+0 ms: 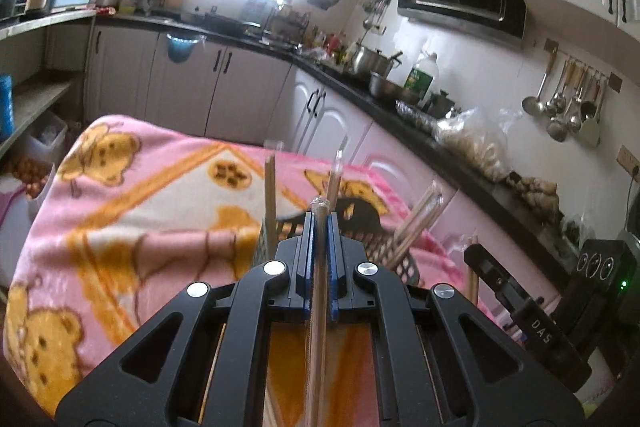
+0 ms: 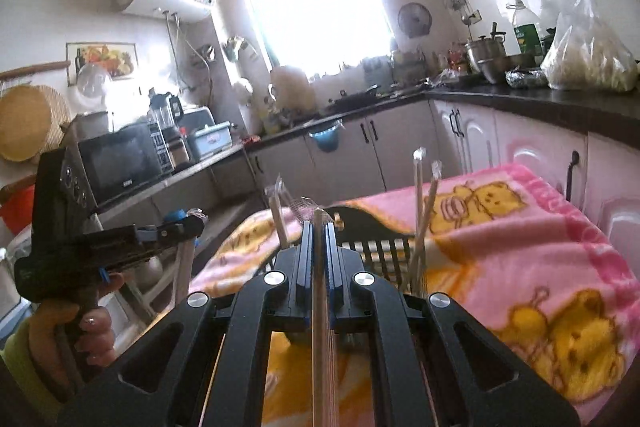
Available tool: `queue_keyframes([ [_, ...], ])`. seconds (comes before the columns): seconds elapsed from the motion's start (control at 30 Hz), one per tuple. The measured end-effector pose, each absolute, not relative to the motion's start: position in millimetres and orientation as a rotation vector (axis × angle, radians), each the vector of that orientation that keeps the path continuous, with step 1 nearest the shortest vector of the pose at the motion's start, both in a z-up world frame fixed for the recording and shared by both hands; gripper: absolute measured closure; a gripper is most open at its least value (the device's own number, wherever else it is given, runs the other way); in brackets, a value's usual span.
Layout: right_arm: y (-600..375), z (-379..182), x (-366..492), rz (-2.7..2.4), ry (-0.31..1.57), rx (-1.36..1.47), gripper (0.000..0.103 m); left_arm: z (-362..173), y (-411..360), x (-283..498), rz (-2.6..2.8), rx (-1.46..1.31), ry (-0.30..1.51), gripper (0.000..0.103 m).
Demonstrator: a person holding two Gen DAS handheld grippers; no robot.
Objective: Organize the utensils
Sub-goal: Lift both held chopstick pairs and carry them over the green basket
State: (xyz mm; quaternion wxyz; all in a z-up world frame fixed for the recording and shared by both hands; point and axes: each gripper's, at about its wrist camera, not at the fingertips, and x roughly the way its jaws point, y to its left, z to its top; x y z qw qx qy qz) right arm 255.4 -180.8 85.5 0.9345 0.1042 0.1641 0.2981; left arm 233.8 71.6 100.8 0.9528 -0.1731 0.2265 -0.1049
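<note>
My left claw (image 1: 320,217) is clamped tight on 1 pair of wrapped chopsticks (image 1: 320,291), the wooden sticks running straight down the middle between the blue pads (image 1: 308,259) and poking out just past the tips in a crinkled clear wrapper. My right claw (image 2: 319,225) is doing the same: its jaws are squeezed onto a second wrapped pair (image 2: 319,307), which also lies along the center line and sticks out a little beyond the tips.

Just ahead of both claws sits a black slotted basket (image 1: 296,227) on a pink blanket (image 1: 132,187) printed with yellow bears. In the left wrist view I see several wrapped chopsticks already standing in it: 1 upright at the left side (image 1: 270,195), 1 behind my claw tip (image 1: 335,175), and a leaning bundle on the right (image 1: 420,219). From the right wrist view, the basket (image 2: 384,247) shows 2 sticks standing on its right (image 2: 420,211) and 1 tilted stick on its left (image 2: 278,219).

In the right wrist view, the left claw appears at the left edge, held by a person's hand (image 2: 92,339), a pale stick hanging below its tip. In the left wrist view, the right claw (image 1: 476,255) shows at the lower right with a stick through it.

Behind the blanket a dark kitchen counter (image 1: 400,107) wraps around the room, carrying pots, a bottle and bags.
</note>
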Motion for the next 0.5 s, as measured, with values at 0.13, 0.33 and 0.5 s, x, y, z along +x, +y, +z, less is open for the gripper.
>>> queue_keyframes([
  [0.13, -178, 96, 272, 0.594, 0.302, 0.232, 0.097, 113, 70, 248, -0.213, -0.348, 0.423, 0.102],
  [0.33, -170, 110, 295, 0.584, 0.255, 0.229, 0.097, 128, 66, 263, -0.215, -0.324, 0.369, 0.102],
  [0.5, -163, 116, 315, 0.554, 0.227, 0.232, 0.097, 136, 64, 279, -0.223, -0.324, 0.338, 0.102],
])
